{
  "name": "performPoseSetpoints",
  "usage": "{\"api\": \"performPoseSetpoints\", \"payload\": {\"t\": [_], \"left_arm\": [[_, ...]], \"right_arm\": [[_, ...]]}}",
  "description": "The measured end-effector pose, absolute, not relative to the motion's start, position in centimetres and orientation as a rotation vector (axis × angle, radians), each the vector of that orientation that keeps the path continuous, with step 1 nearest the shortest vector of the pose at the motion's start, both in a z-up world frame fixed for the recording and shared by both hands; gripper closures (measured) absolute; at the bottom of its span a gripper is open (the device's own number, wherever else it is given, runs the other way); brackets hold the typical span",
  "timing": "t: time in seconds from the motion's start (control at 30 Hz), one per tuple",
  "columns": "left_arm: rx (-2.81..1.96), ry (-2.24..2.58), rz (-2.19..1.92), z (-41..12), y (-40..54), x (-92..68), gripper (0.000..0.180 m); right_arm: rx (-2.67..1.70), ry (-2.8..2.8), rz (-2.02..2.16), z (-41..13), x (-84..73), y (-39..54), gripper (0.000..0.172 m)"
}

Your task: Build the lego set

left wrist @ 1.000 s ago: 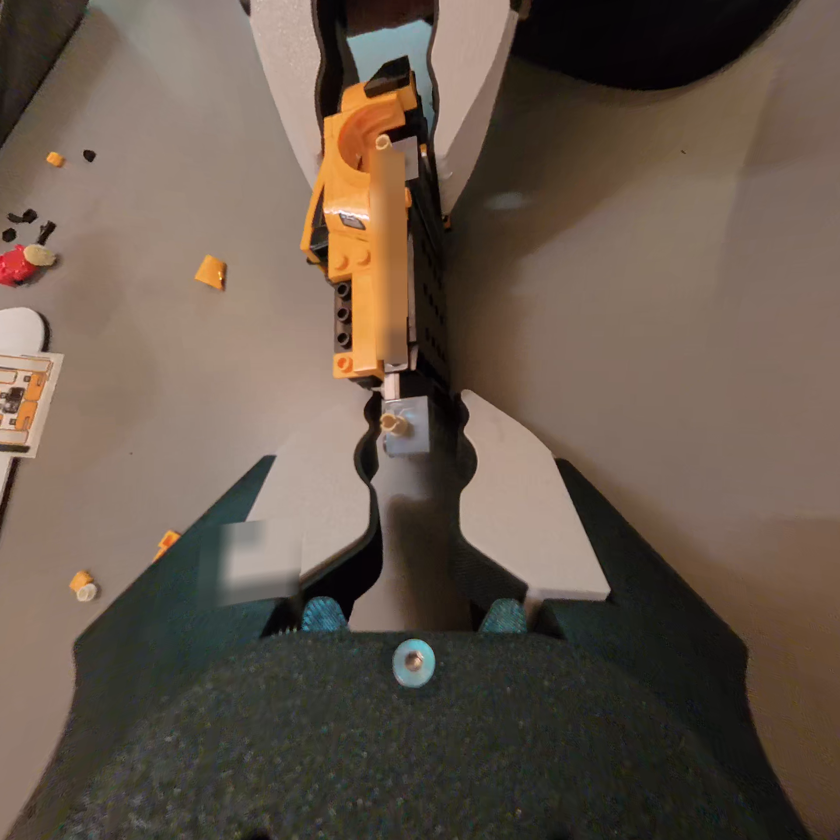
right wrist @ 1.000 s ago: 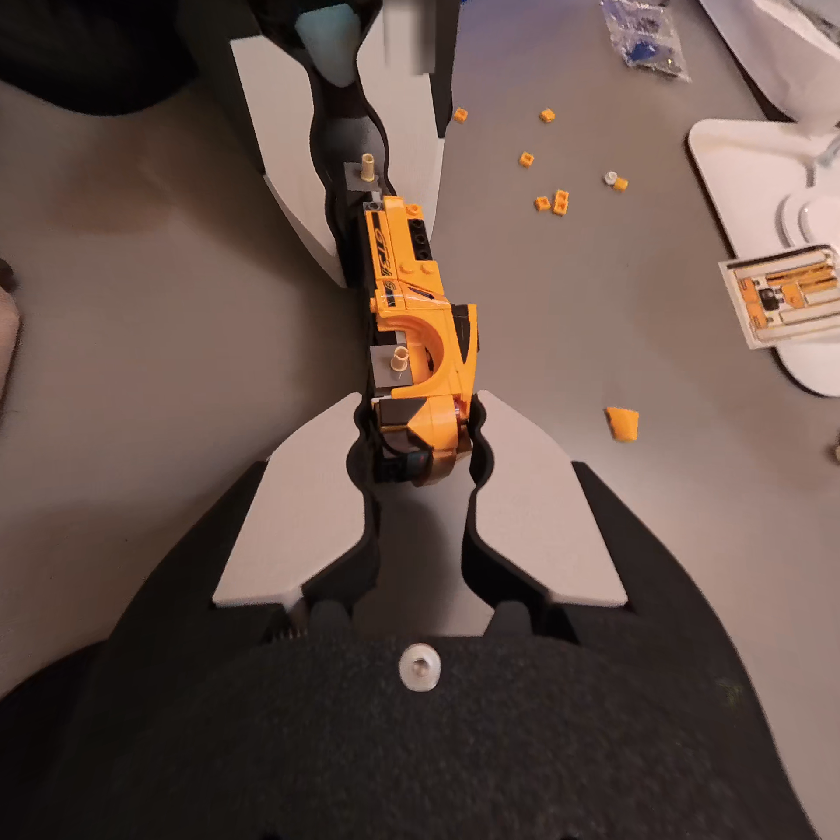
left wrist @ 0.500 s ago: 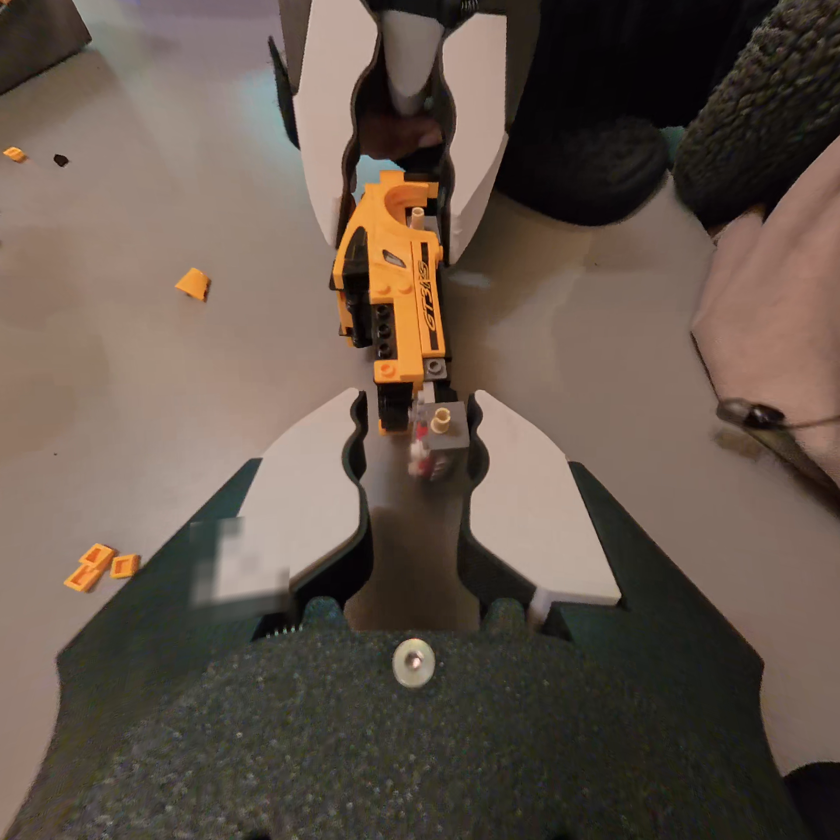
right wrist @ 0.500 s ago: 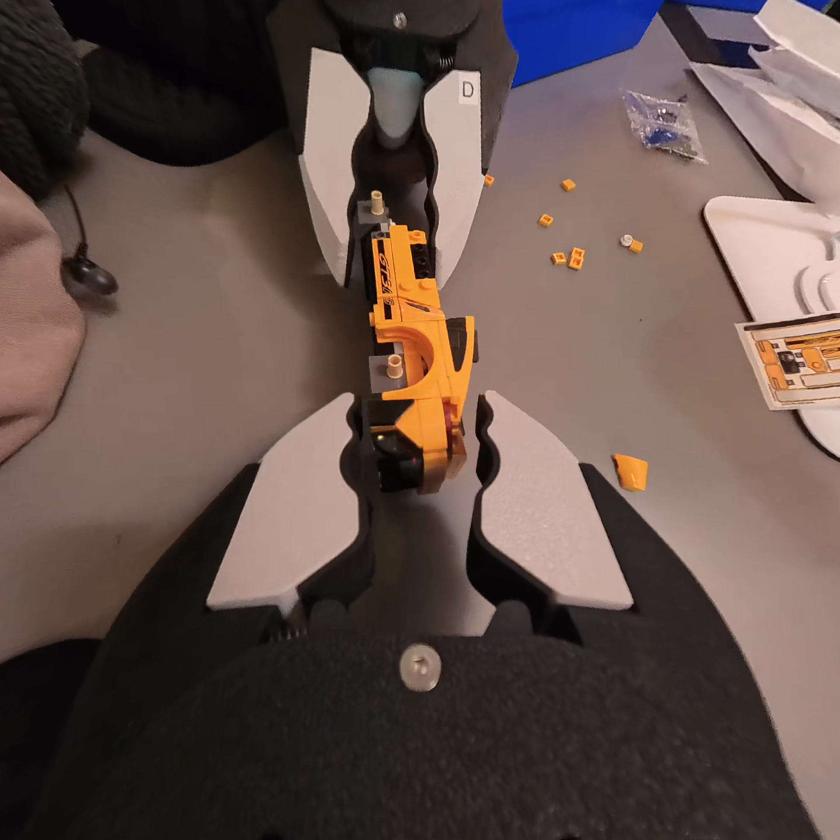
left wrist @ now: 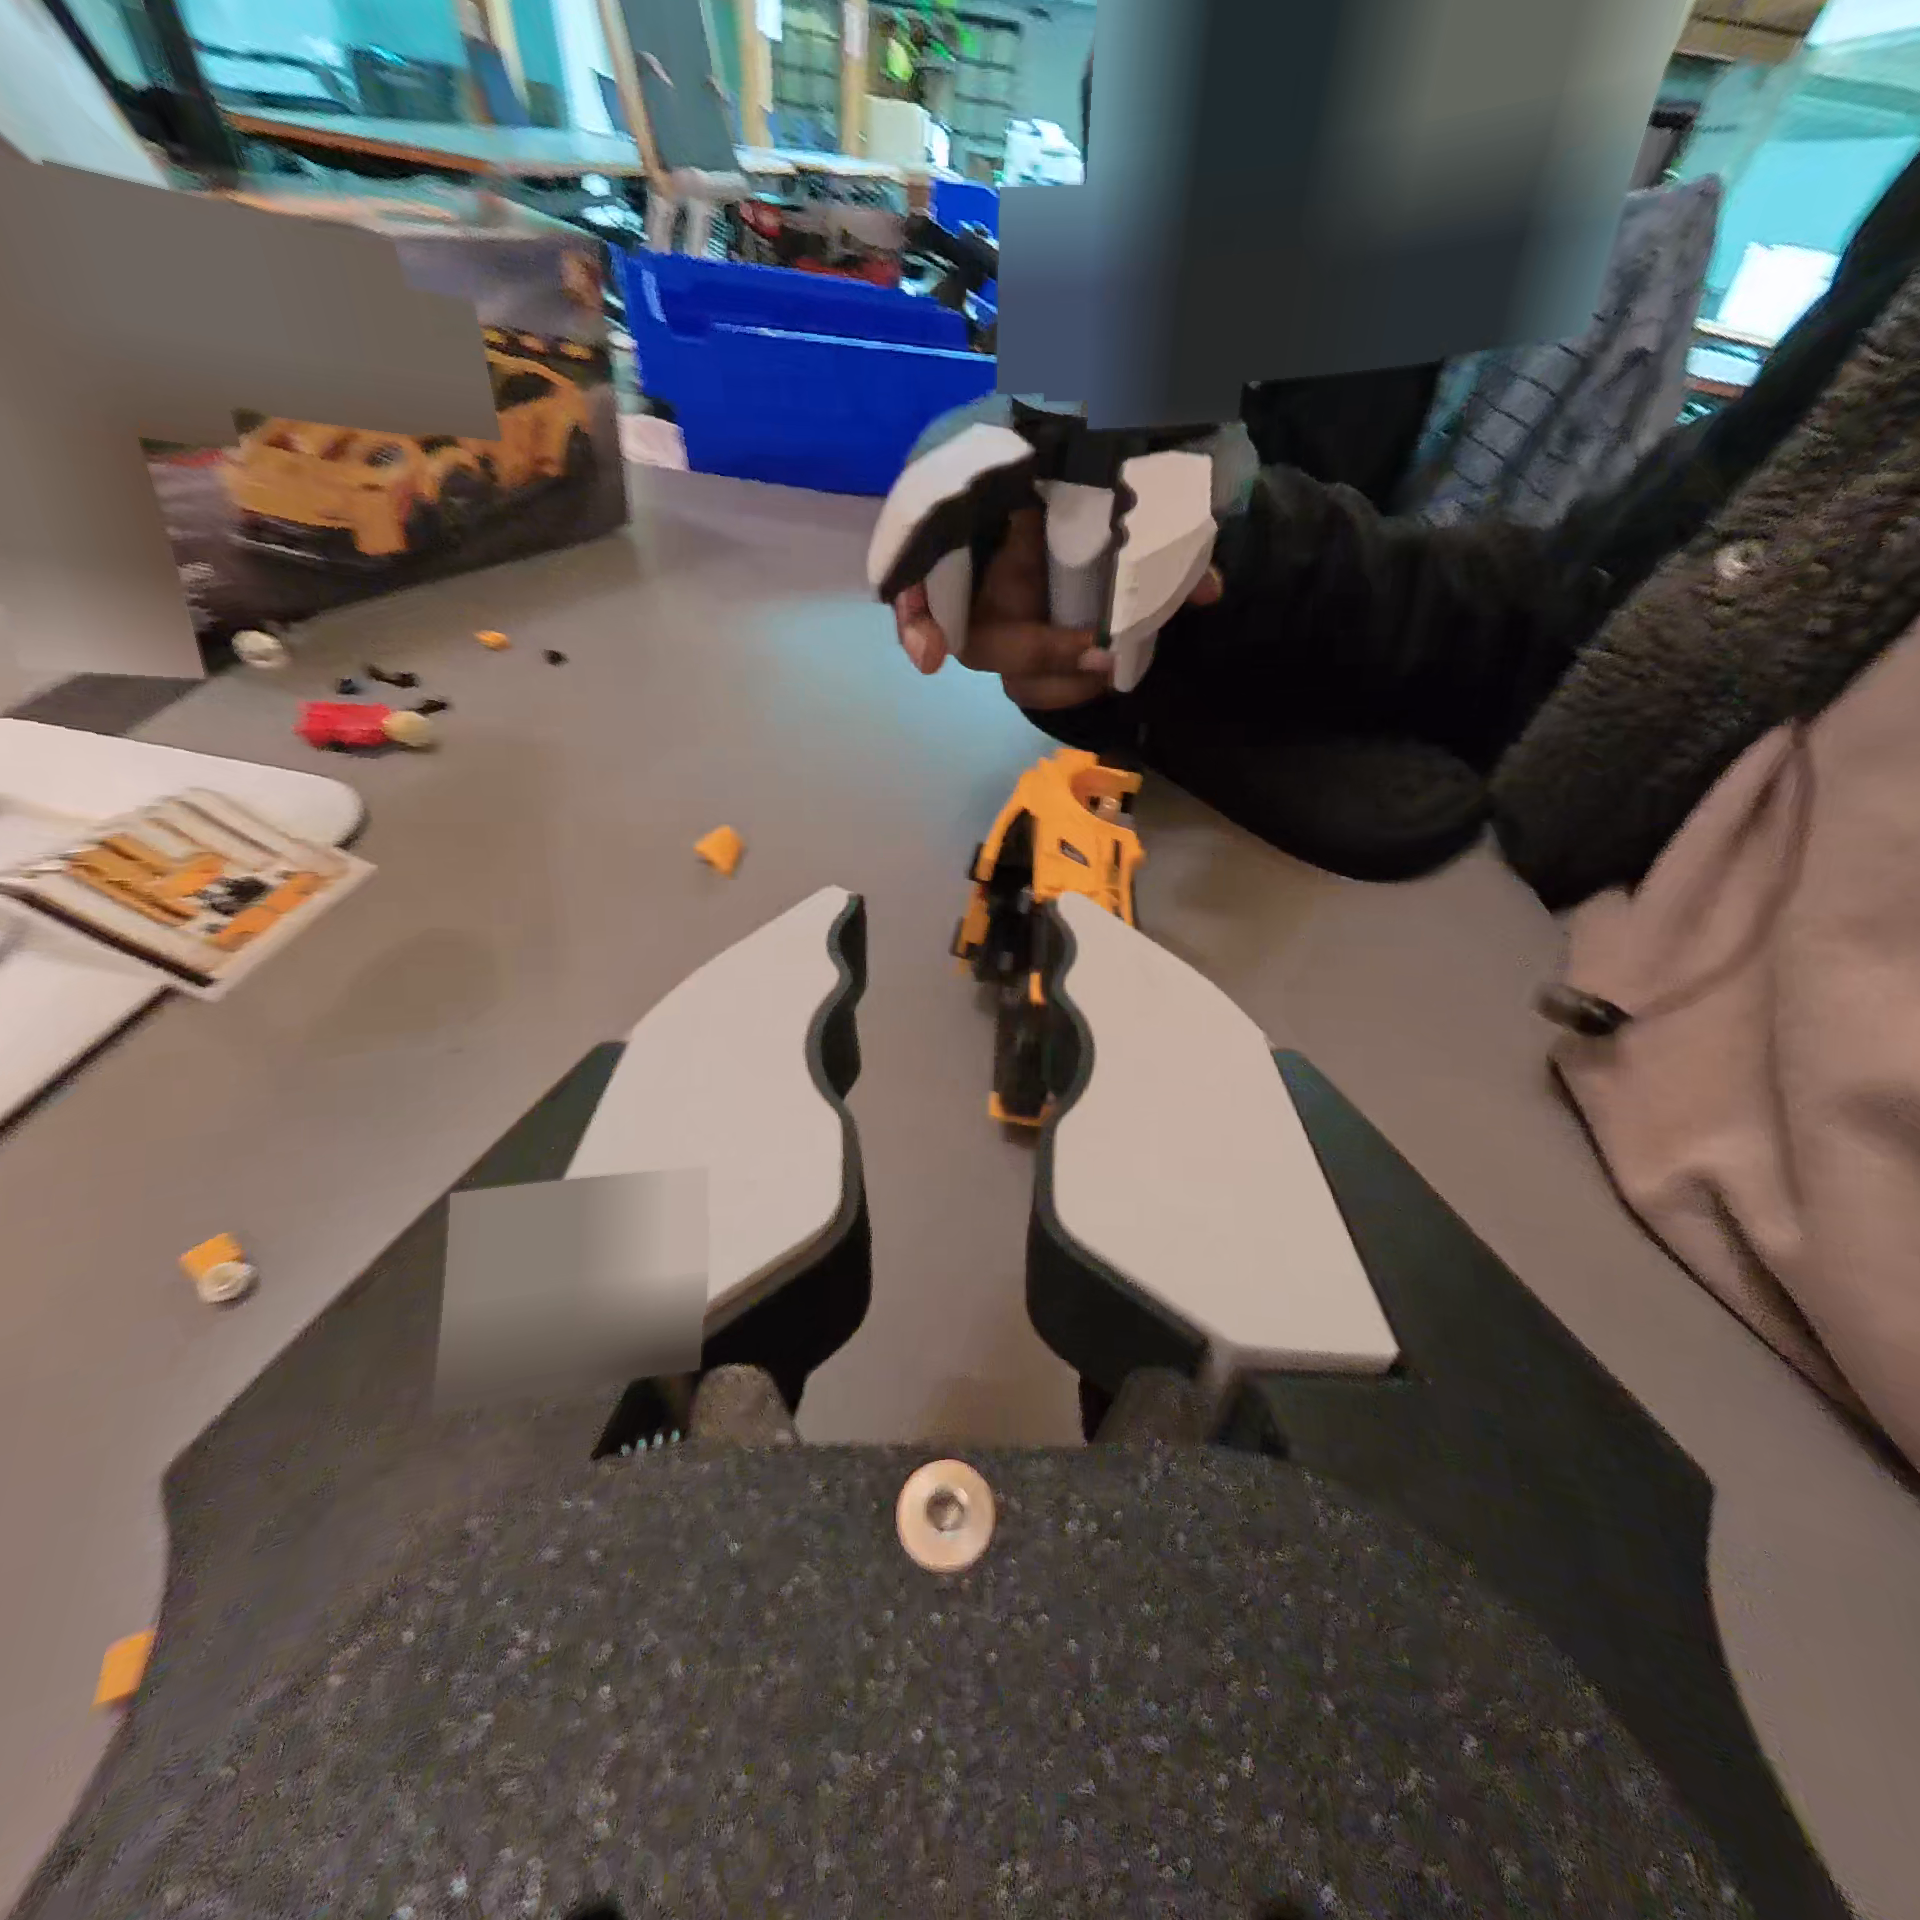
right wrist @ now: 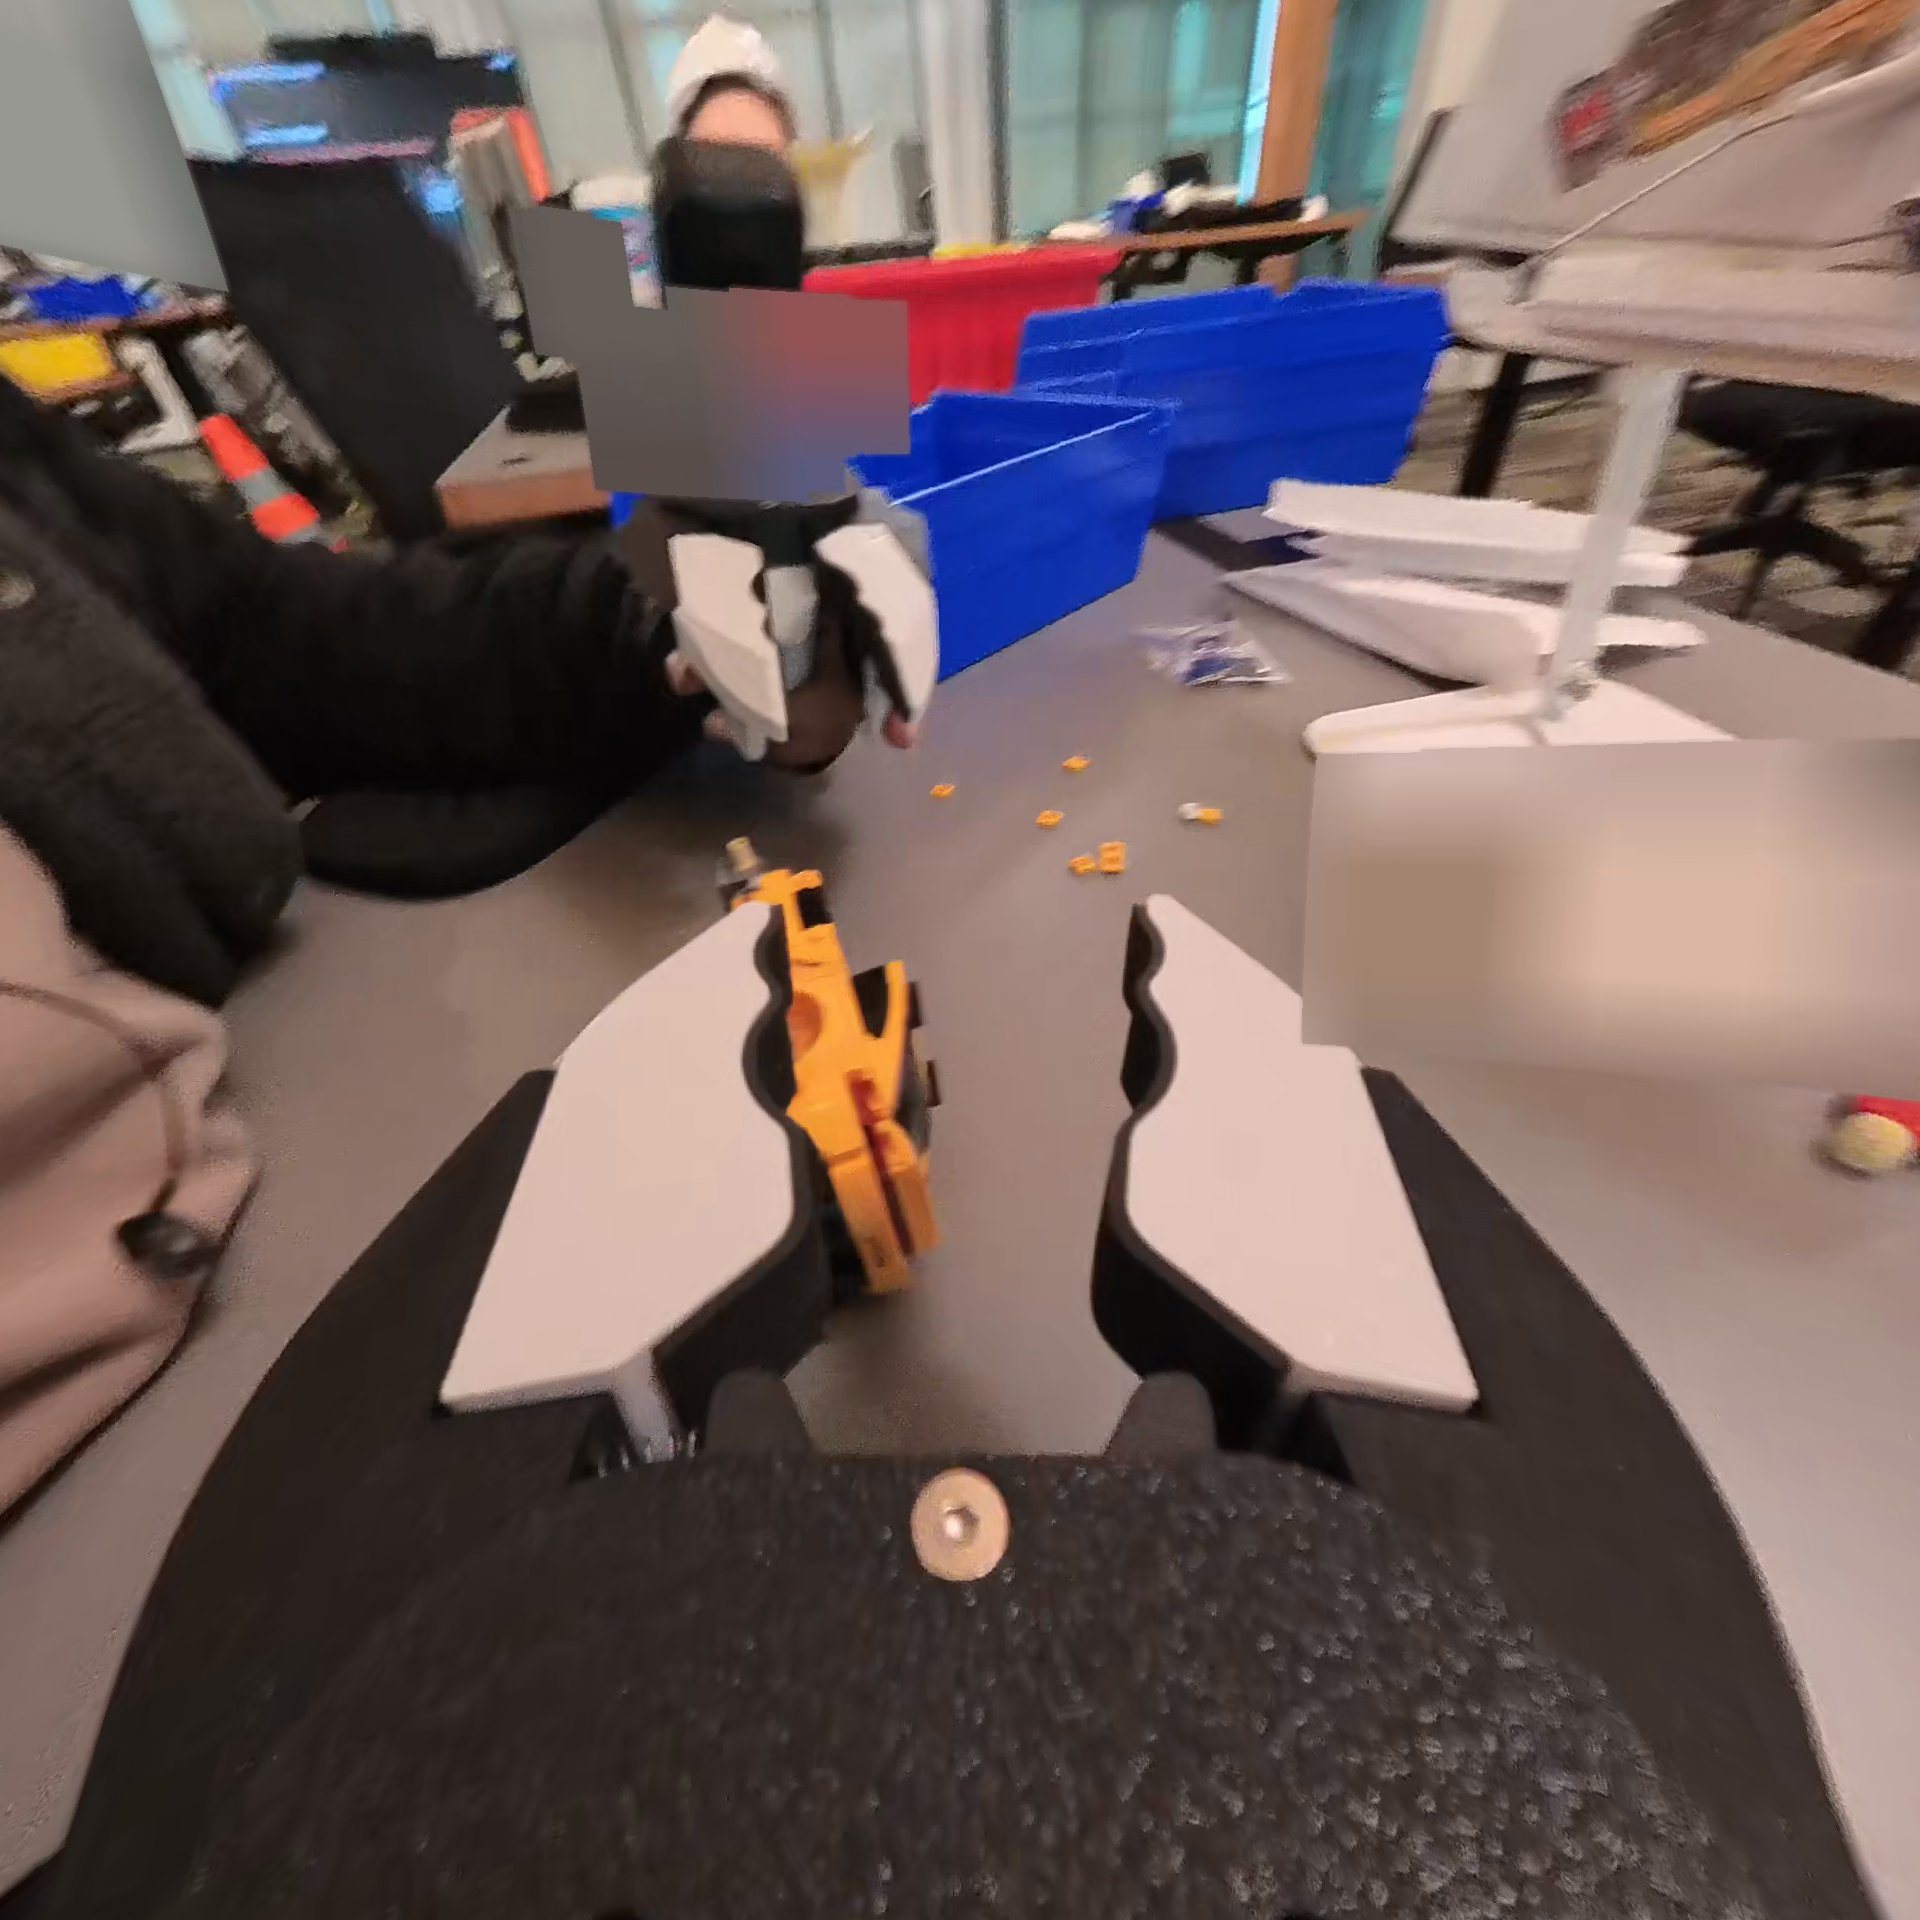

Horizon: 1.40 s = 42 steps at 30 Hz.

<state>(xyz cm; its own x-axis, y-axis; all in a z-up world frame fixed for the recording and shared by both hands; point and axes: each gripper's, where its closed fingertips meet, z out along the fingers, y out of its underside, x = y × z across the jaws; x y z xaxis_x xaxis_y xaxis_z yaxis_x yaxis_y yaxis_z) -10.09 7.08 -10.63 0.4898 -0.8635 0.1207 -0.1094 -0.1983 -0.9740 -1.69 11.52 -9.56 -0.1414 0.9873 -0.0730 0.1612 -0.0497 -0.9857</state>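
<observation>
Both grippers lifted off the grey table (left wrist: pixel 644 997), fingers apart and gripping nothing. Left gripper (left wrist: pixel 958 914) open above the orange and black brick model (left wrist: pixel 1049 883), which lies on the table, seen against the right finger's (left wrist: pixel 1153 1081) inner side, well clear of the other. Right gripper (right wrist: pixel 948 914) wider open, same model (right wrist: pixel 847 1081) lying below beside its left finger (right wrist: pixel 665 1122). Loose orange bricks (right wrist: pixel 1096 857) scattered beyond.

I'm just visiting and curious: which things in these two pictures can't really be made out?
- Orange-and-black toy brick car body: left wrist view, near end hidden behind the gripper's white finger.
- Small orange brick pieces: right wrist view, too small and blurred.
- Printed cardboard box: left view, partly mosaic-covered.
</observation>
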Motion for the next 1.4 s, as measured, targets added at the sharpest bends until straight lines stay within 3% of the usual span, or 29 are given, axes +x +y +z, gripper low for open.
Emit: {"api": "performPoseSetpoints", "payload": {"t": [0.23,0.4,0.7,1.0,1.1,1.4], "left_arm": [[-1.538,0.692,-0.659,-8.2,8.5,-11.9,0.170],[-1.542,0.616,-0.573,-8.1,9.2,-13.3,0.180],[-1.409,0.374,-0.289,-3.3,11.1,-15.6,0.180],[-1.344,0.191,-0.112,6.1,18.3,-17.1,0.180],[-1.331,0.121,-0.056,8.6,20.5,-18.8,0.180],[-1.374,0.003,-0.055,5.1,22.2,-23.6,0.180]], "right_arm": [[-1.345,-1.180,1.138,-9.0,-1.5,15.3,0.125],[-1.316,-1.083,1.027,-8.2,-0.8,16.8,0.172],[-1.247,-0.891,0.781,-3.7,-1.3,20.0,0.172],[-1.082,-0.720,0.622,8.7,-7.9,25.8,0.172],[-1.116,-0.647,0.596,10.4,-9.2,27.7,0.172],[-1.152,-0.674,0.579,8.7,-12.9,30.8,0.172]]}}
